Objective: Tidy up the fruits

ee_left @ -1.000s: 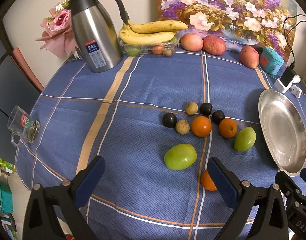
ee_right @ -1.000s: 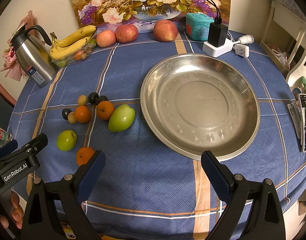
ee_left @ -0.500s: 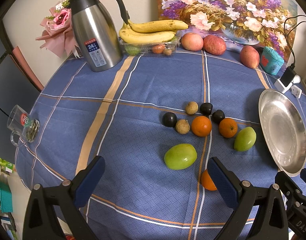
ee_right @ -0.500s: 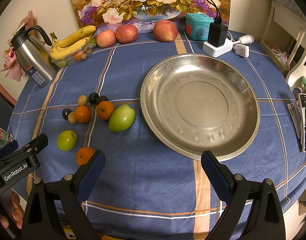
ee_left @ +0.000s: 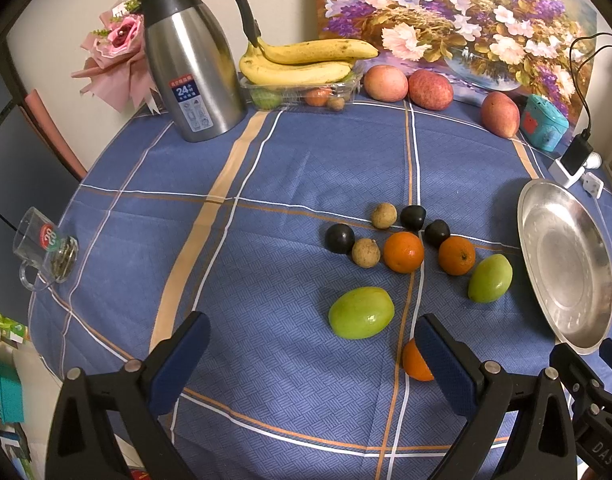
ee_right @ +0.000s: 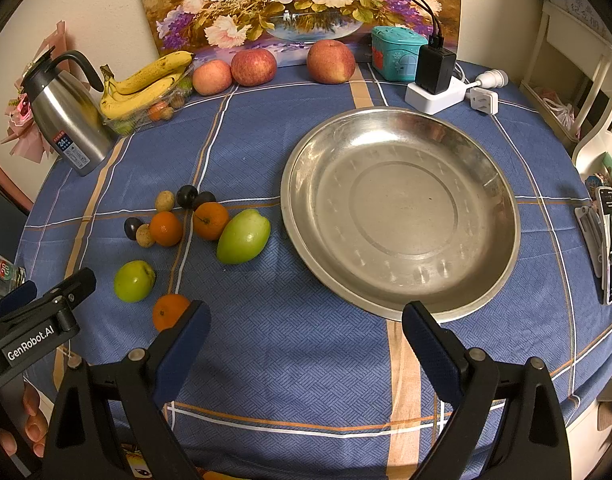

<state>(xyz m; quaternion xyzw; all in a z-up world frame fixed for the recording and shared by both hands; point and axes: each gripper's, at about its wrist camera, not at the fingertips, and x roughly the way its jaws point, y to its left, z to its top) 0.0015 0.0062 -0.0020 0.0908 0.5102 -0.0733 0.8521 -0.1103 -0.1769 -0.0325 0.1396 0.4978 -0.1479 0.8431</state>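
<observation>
We hold both tools low over the bench's near edge, each with its fingers spread wide and nothing between them. Our left tool [ee_left: 312, 354] faces the loose fruit in the middle of the bench [ee_left: 265, 160]: a green fruit [ee_left: 361, 312] nearest, an orange [ee_left: 414, 361] partly hidden behind the right finger, and further in a cluster of two oranges [ee_left: 403, 251], dark plums [ee_left: 340, 238] and small brown fruits [ee_left: 366, 253]. Our right tool [ee_right: 306, 340] faces the steel plate [ee_right: 306, 184], which holds nothing, toward the right edge. A second green fruit [ee_right: 243, 236] lies just beside its rim. Bananas [ee_left: 306, 60] and apples [ee_left: 386, 83] sit along the far edge.
</observation>
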